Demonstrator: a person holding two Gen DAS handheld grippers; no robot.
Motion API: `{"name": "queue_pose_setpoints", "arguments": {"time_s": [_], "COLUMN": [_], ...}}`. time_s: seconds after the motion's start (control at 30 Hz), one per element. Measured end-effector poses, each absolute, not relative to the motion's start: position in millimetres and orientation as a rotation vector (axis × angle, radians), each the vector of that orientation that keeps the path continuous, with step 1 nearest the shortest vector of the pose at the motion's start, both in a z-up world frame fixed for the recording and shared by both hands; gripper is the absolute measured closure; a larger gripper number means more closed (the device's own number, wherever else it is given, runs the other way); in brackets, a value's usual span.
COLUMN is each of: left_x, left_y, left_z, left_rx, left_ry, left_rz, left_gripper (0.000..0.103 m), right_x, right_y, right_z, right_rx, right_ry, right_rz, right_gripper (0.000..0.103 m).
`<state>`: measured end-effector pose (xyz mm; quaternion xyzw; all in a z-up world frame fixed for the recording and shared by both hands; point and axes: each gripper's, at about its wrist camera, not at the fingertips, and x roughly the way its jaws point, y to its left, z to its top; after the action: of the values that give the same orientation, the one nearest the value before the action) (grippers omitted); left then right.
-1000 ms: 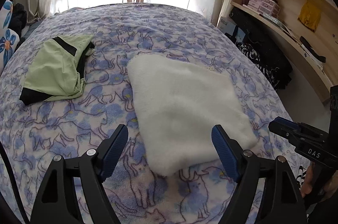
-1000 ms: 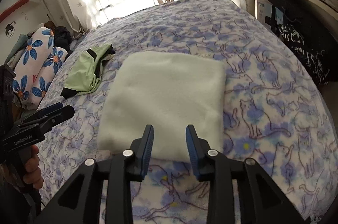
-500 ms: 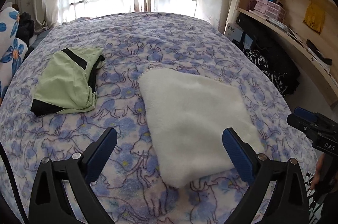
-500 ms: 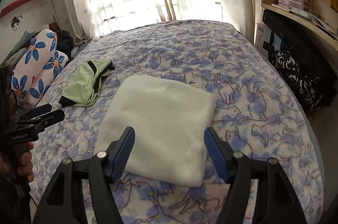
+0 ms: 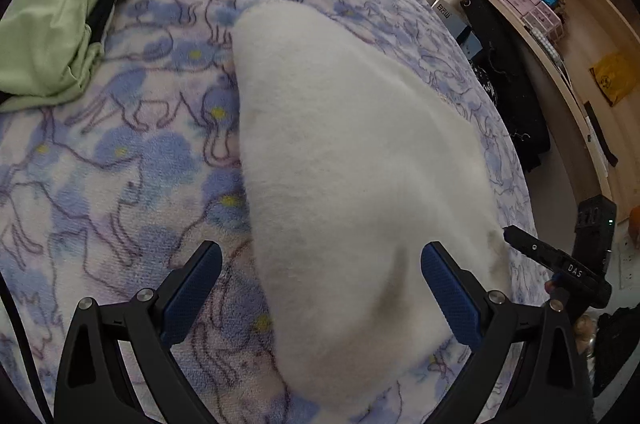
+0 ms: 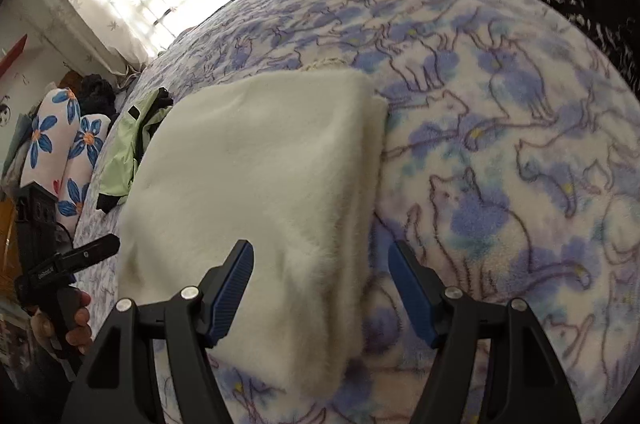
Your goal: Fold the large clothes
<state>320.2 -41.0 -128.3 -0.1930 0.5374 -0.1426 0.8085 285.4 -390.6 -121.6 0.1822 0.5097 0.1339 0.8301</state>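
Risk lies in pinching only the top layer: the folded white fleece [image 5: 352, 151] lies flat on the bed [image 6: 520, 127] (cat-print cover). Left gripper [image 5: 320, 284] and right gripper [image 6: 320, 288] both gape wide over its near corners, holding nothing, so the fold could spill open

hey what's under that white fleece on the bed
The white fleece lies on the cat-print blanket, which shows all round it. Anything beneath its middle is covered.
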Motion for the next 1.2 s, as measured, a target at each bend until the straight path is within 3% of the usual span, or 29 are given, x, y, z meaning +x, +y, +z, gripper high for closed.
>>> {"name": "queue_pose_setpoints", "arguments": {"time_s": [0.43, 0.77, 0.83, 0.9, 1.0, 1.07, 1.2], "left_x": [352, 379, 381, 381, 372, 368, 360], "left_y": [-63, -78, -81, -85, -92, -95, -99], "left_z": [-184, -197, -196, -192, -178, -168, -146], "left_rx": [-0.540, -0.541, -0.529, -0.505, -0.429, -0.382, -0.294], "left_ry": [1.229, 1.293, 1.286, 1.251, 1.194, 1.163, 1.114], "left_rz": [-0.484, -0.536, -0.528, -0.505, -0.462, -0.442, -0.421], "left_gripper": [0.001, 0.000, 0.000, 0.003, 0.013, 0.021, 0.027], "right_x": [340, 360, 357, 353, 347, 342, 327], "right_y": [-387, -368, -366, -364, -358, -355, -339], "right_z": [-187, -189, -185, -180, -168, -157, -134], "right_rx": [0.638, 0.607, 0.598, 0.594, 0.565, 0.534, 0.493], "right_ry": [1.201, 1.192, 1.173, 1.152, 1.122, 1.095, 1.032], "right_rz": [0.562, 0.615, 0.607, 0.598, 0.574, 0.556, 0.545], "right_gripper": [0.028, 0.026, 0.030, 0.041, 0.055, 0.058, 0.061]}}
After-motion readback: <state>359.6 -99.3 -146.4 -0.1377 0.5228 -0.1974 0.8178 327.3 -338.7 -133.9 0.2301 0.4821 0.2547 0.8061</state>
